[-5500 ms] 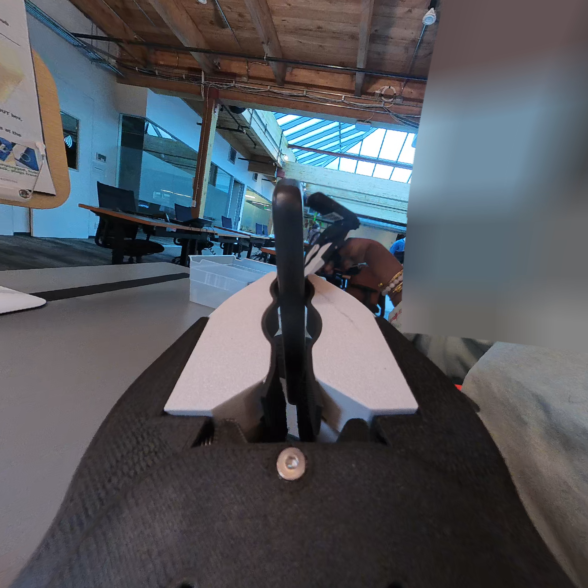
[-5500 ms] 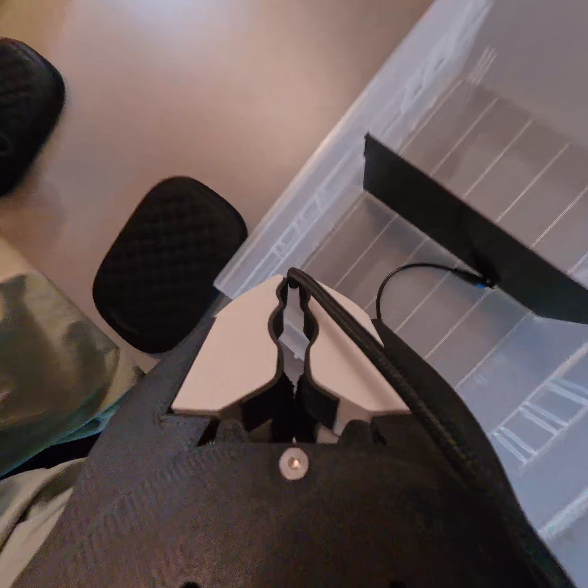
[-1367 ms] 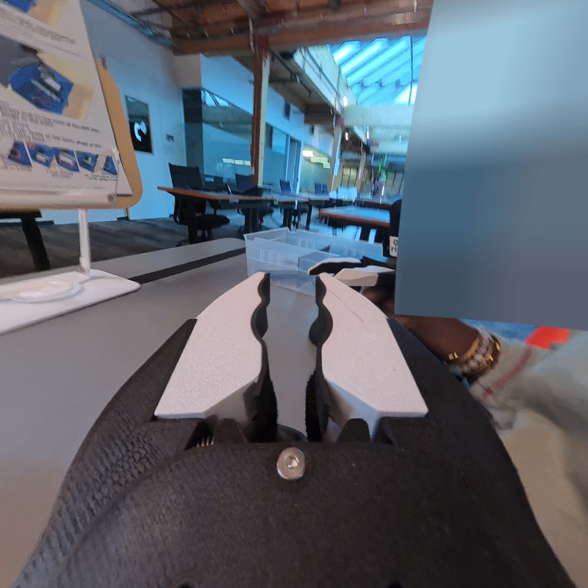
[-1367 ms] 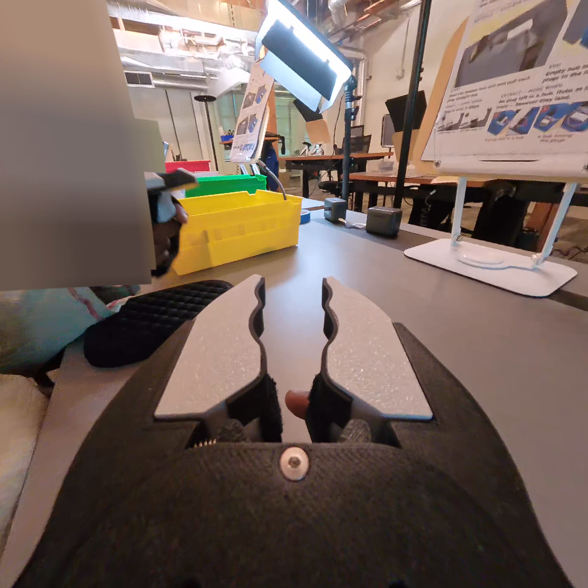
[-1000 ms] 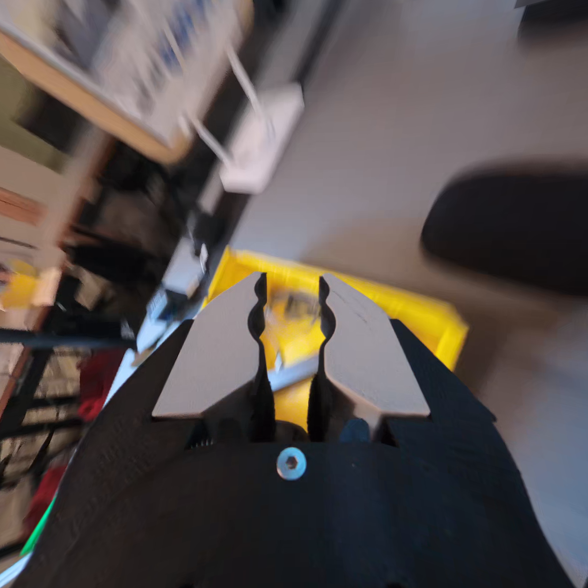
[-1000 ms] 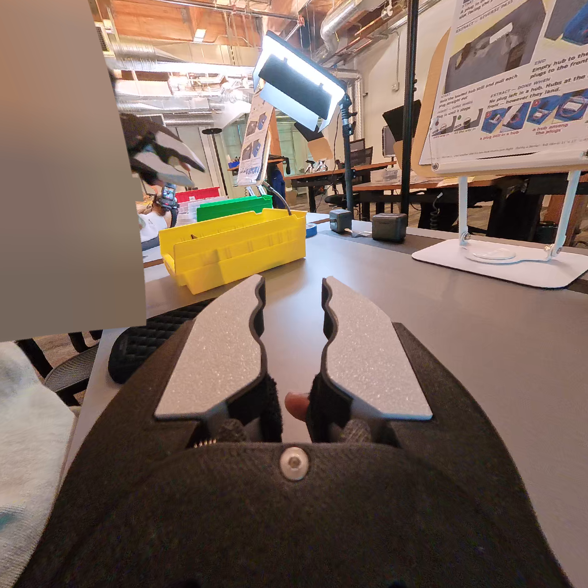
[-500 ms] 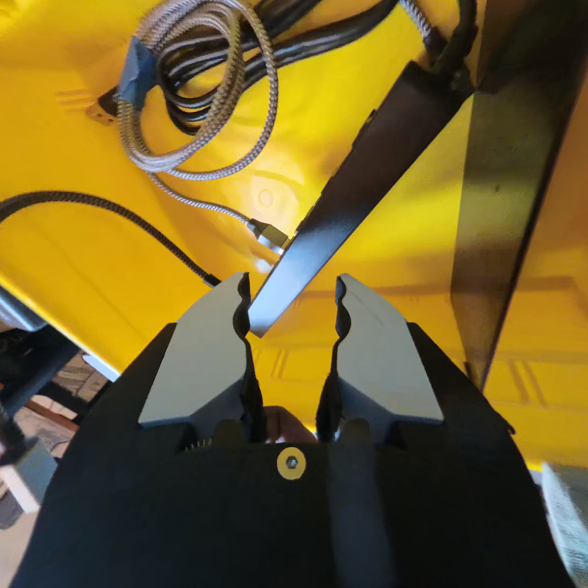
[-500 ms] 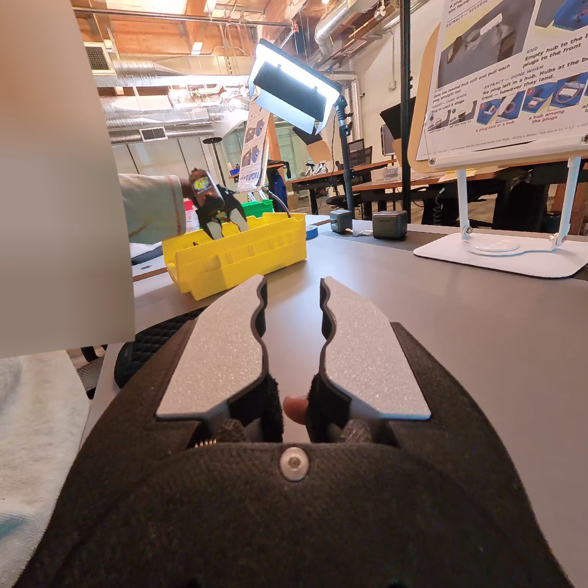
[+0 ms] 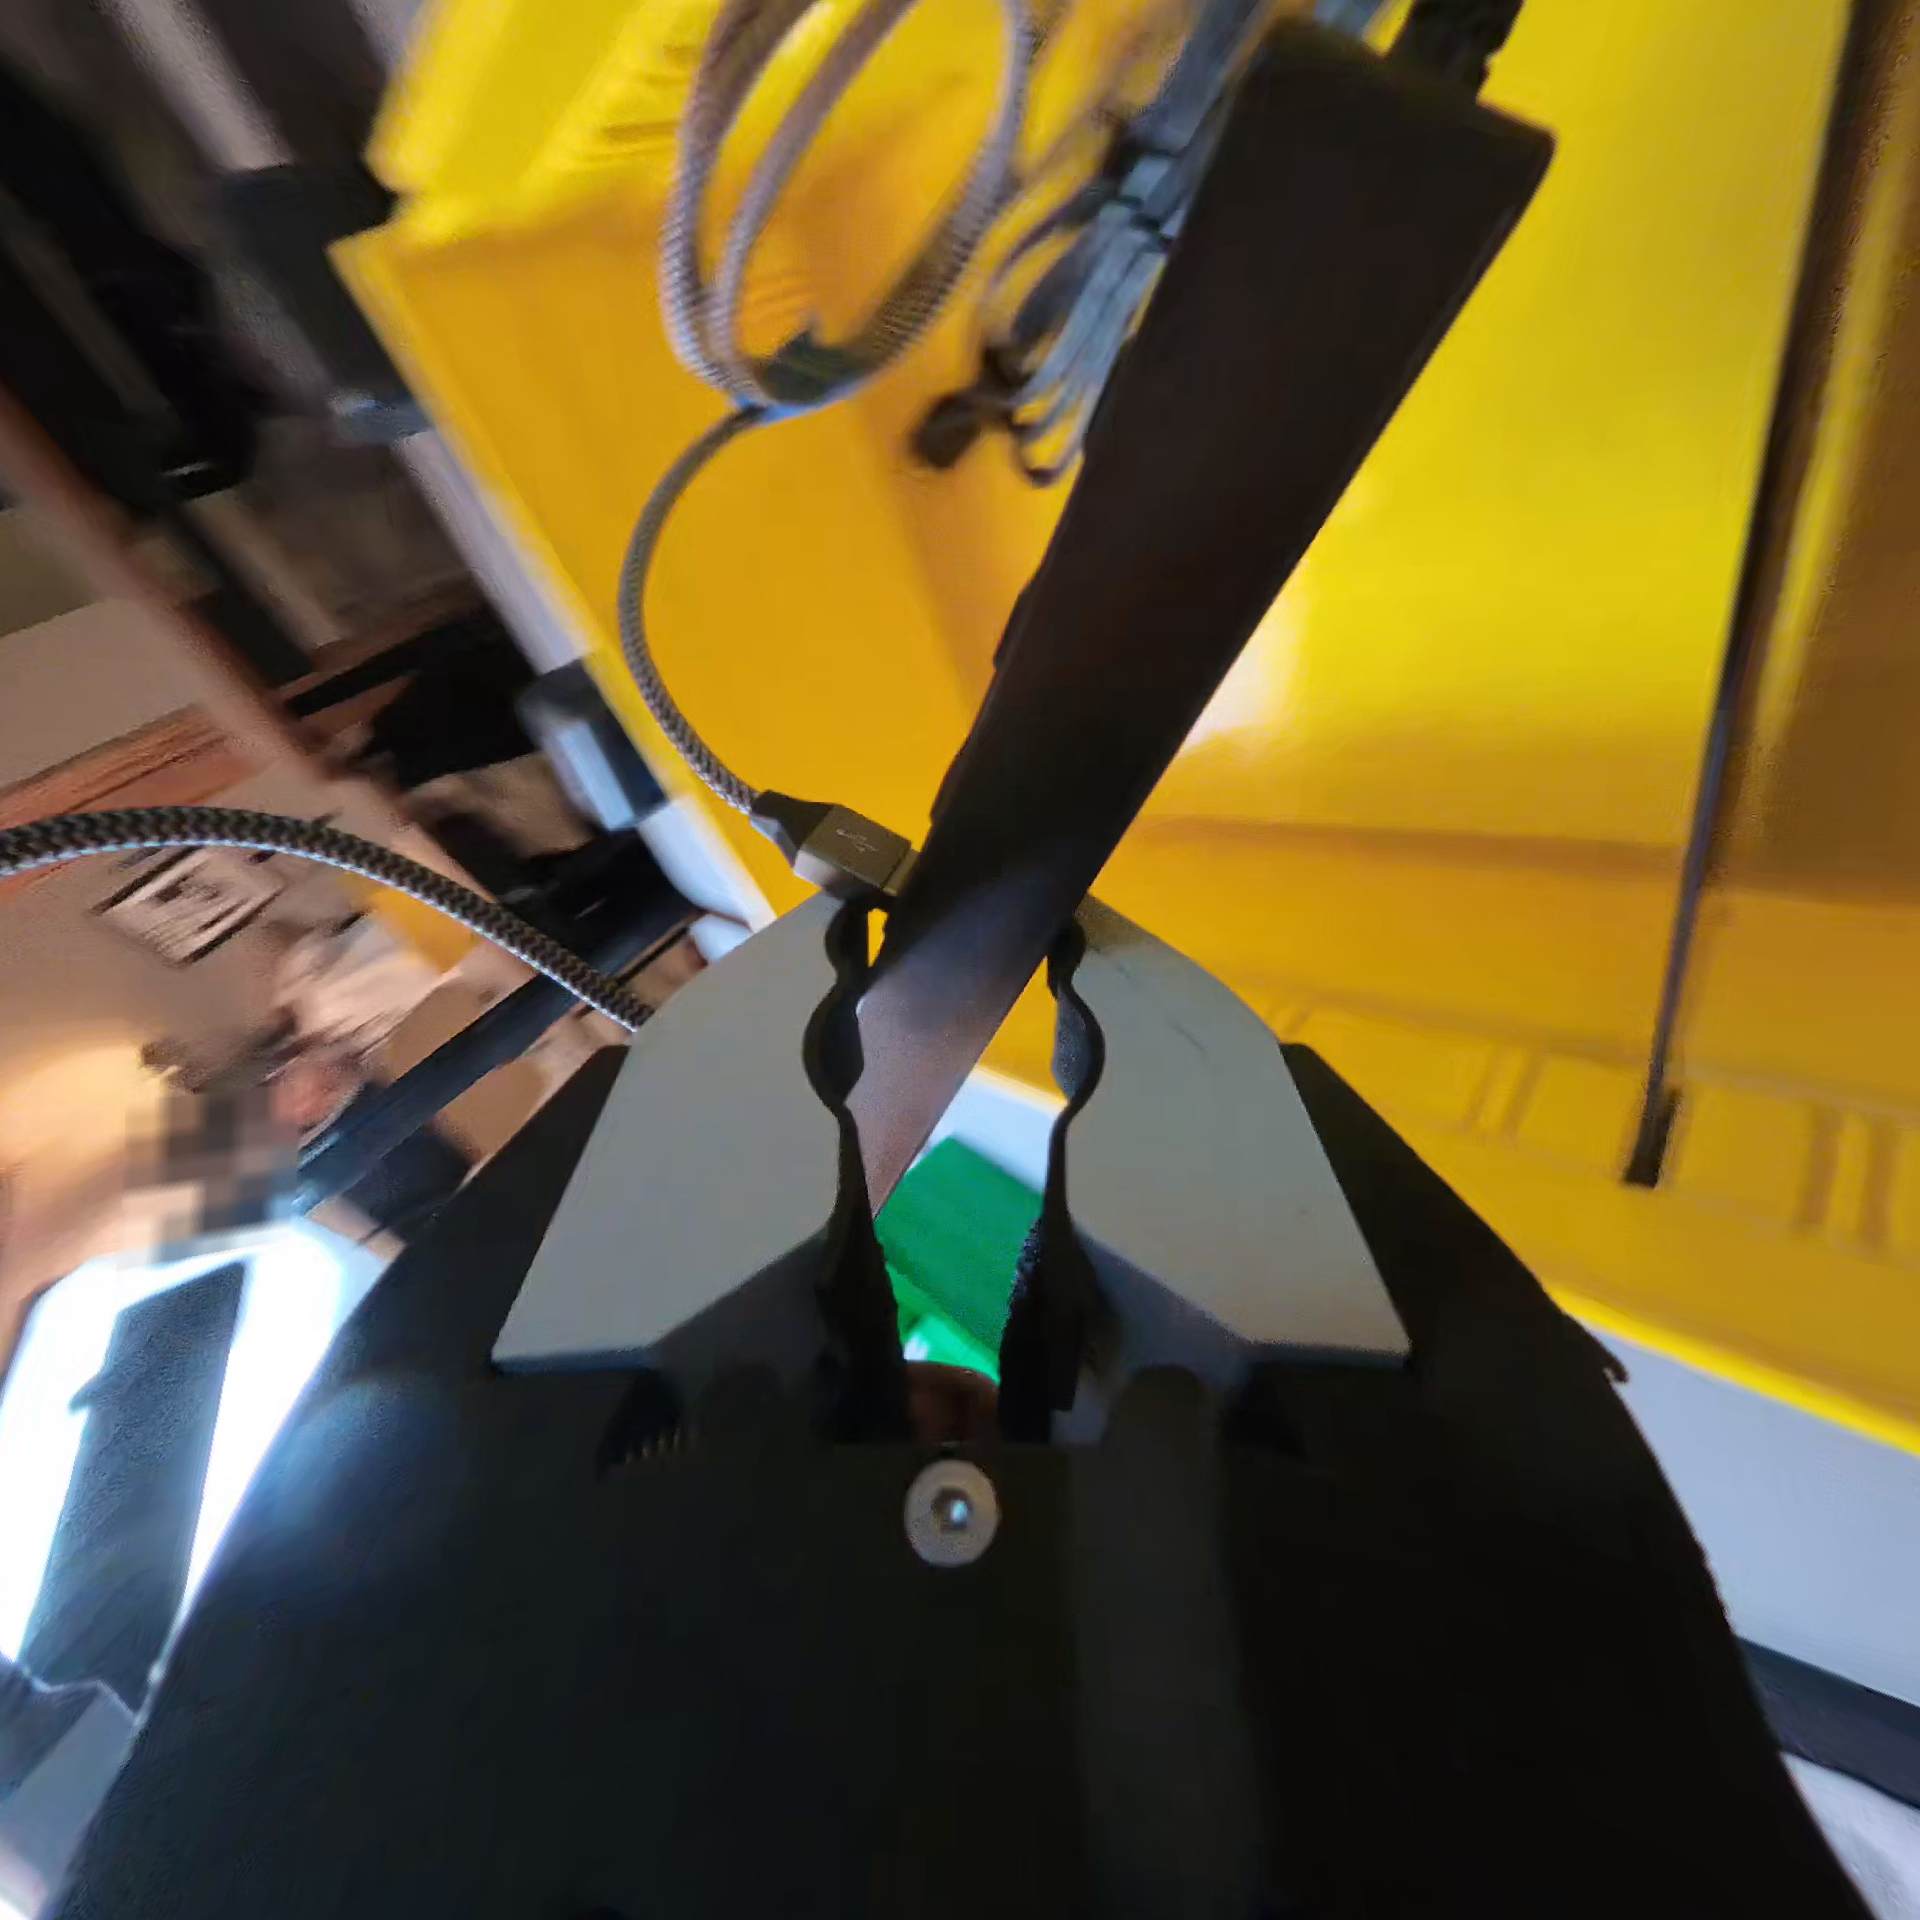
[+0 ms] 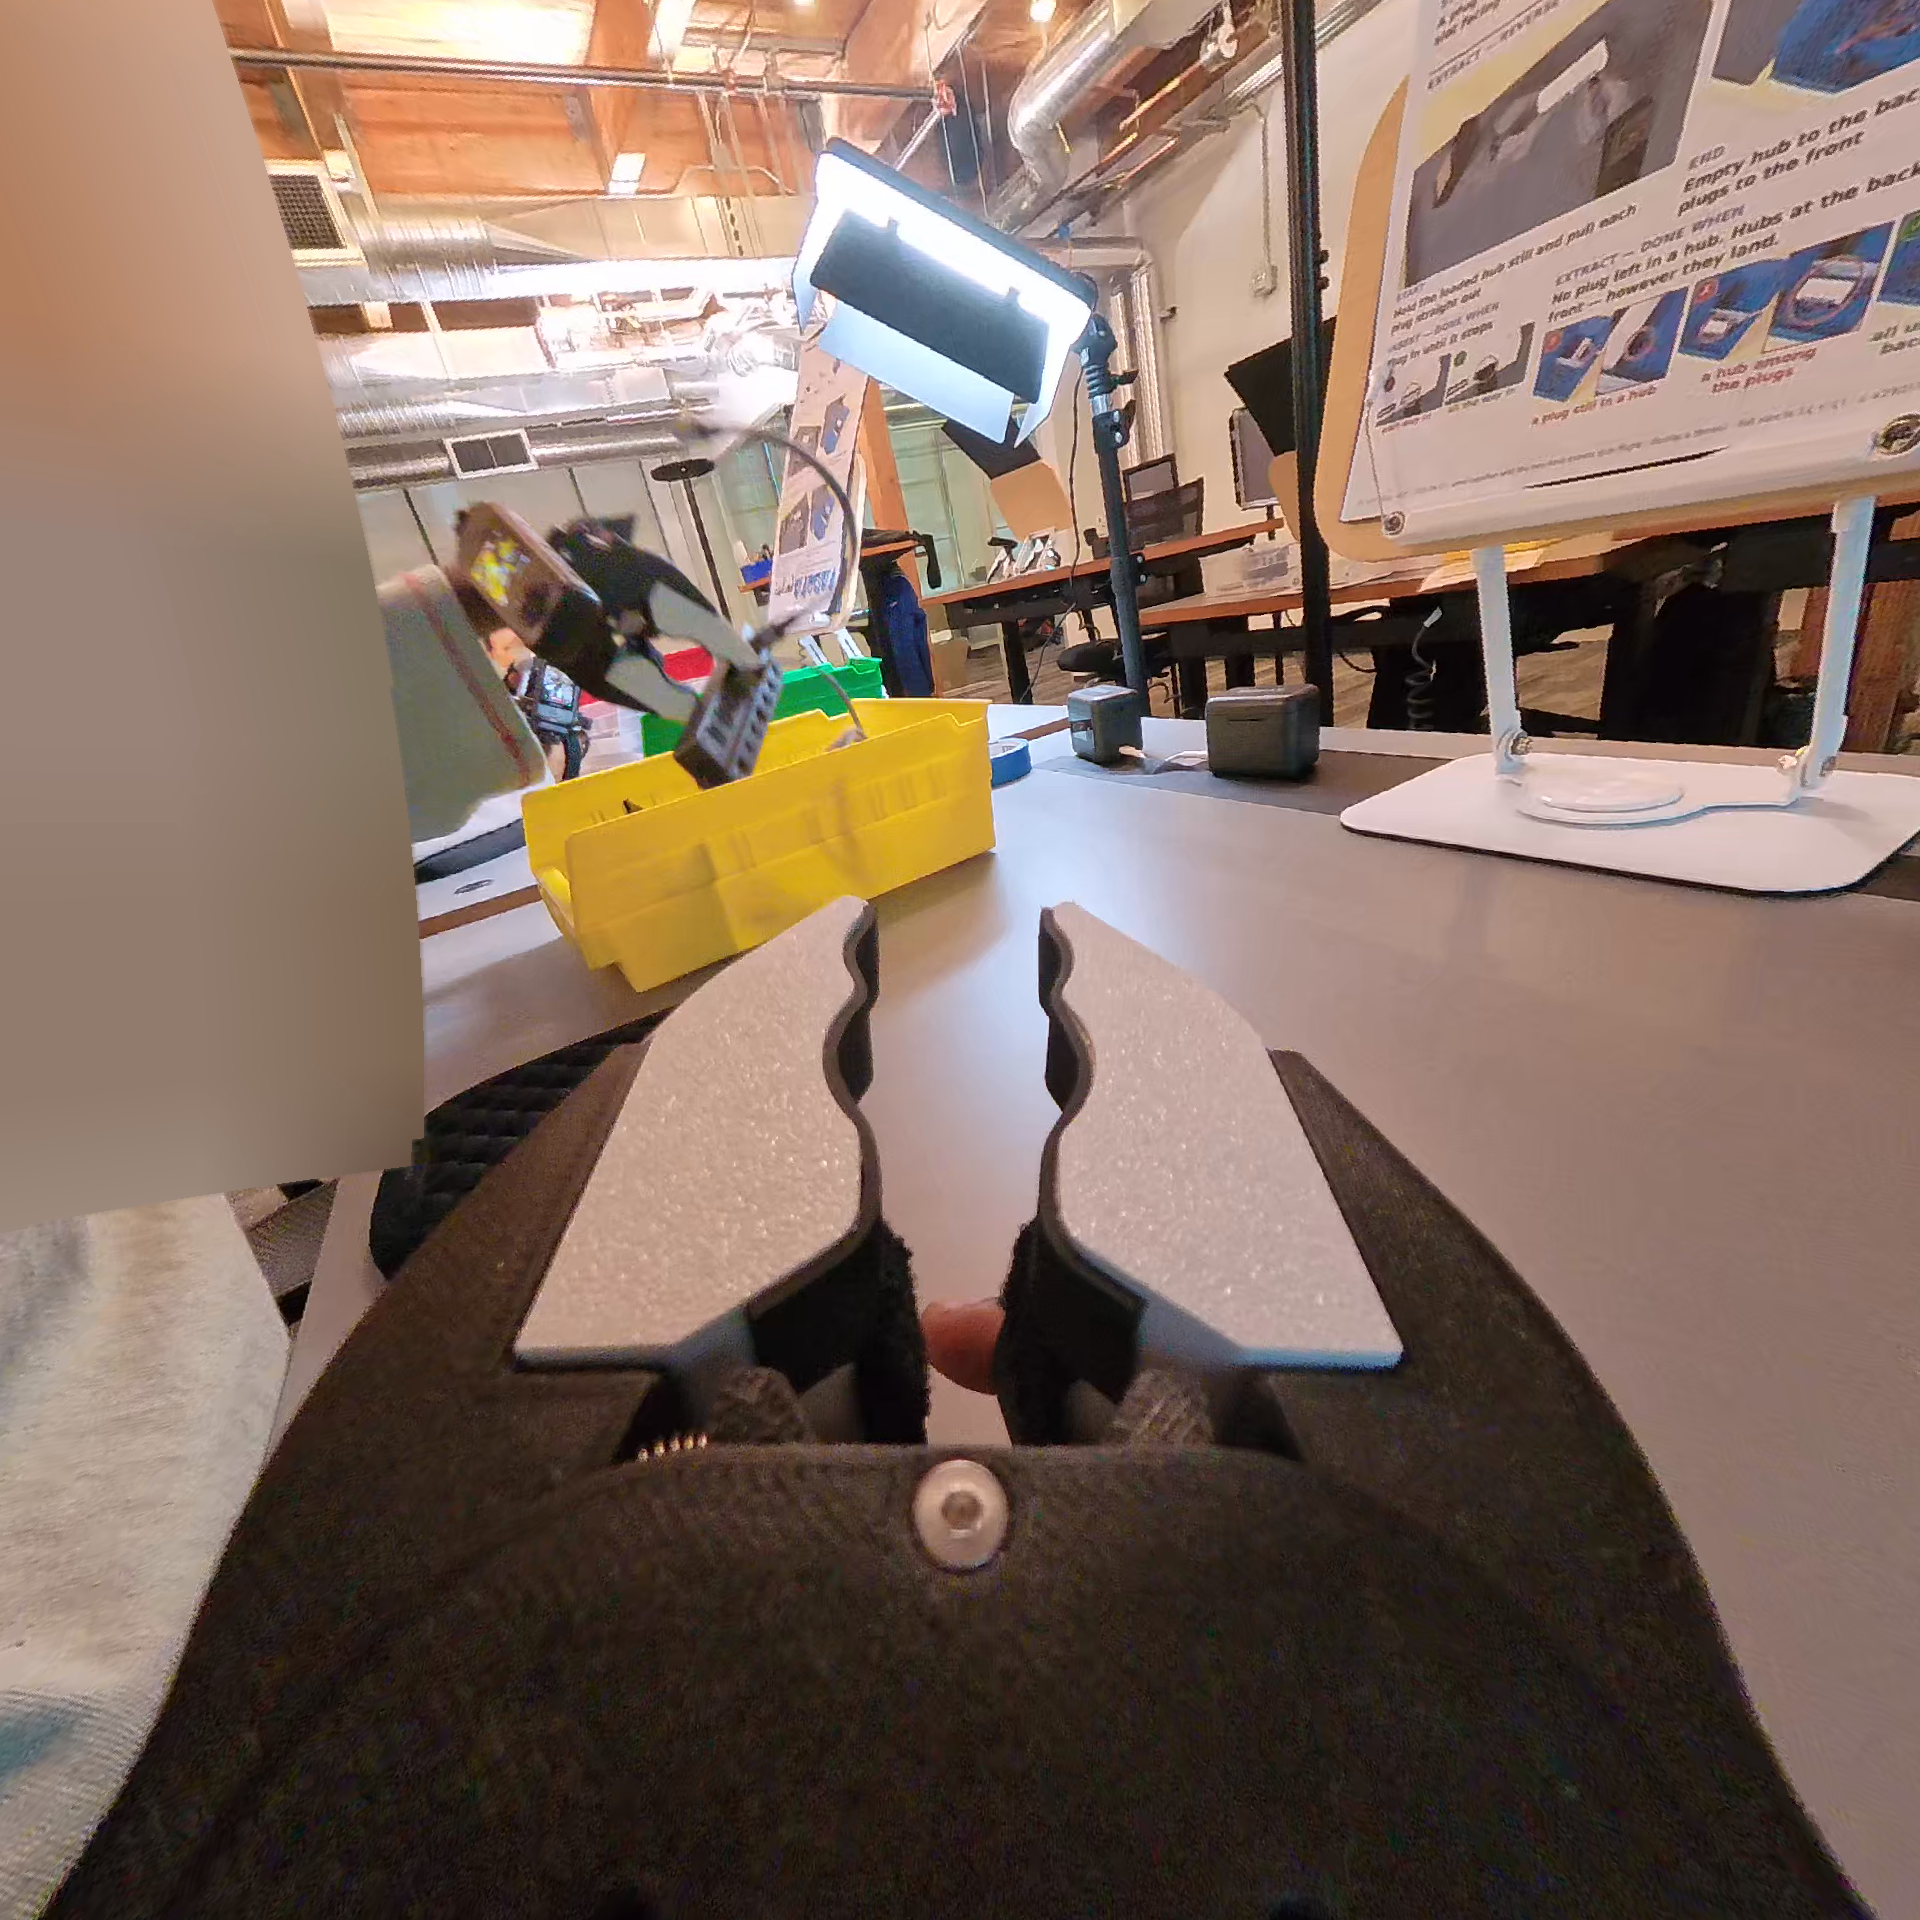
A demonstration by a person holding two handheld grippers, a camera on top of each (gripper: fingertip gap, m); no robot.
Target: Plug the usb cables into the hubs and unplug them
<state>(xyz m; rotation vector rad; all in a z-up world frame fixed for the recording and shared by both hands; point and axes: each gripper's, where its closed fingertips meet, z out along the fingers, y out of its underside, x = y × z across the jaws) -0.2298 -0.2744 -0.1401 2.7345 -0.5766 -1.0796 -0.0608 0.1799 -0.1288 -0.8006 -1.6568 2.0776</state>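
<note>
My left gripper [image 9: 956, 925] is shut on one end of a long black USB hub [image 9: 1195, 520]. A grey braided cable [image 9: 665, 582] is plugged into the hub's side by its silver plug [image 9: 842, 847]. More coiled cables lie behind it in the yellow bin [image 9: 1455, 831]. The right wrist view shows the left gripper [image 10: 717, 665] holding the hub [image 10: 727, 732] tilted above the yellow bin [image 10: 790, 842], with a cable [image 10: 831, 499] arcing up from it. My right gripper [image 10: 956, 925] is open and empty, low over the grey table.
A green bin [image 10: 821, 691] stands behind the yellow one. A white sign stand [image 10: 1621, 800] is at the right, with two small dark cubes [image 10: 1262, 727] and a blue tape roll [image 10: 1008, 764] farther back. A black padded rest [image 10: 499, 1122] lies left of my right gripper. Spacing between my two grippers at the tips: around 50 centimetres.
My left gripper has closed on the end of the hub and lifted it out of the yellow bin with its cable attached. My right gripper has stayed open in place.
</note>
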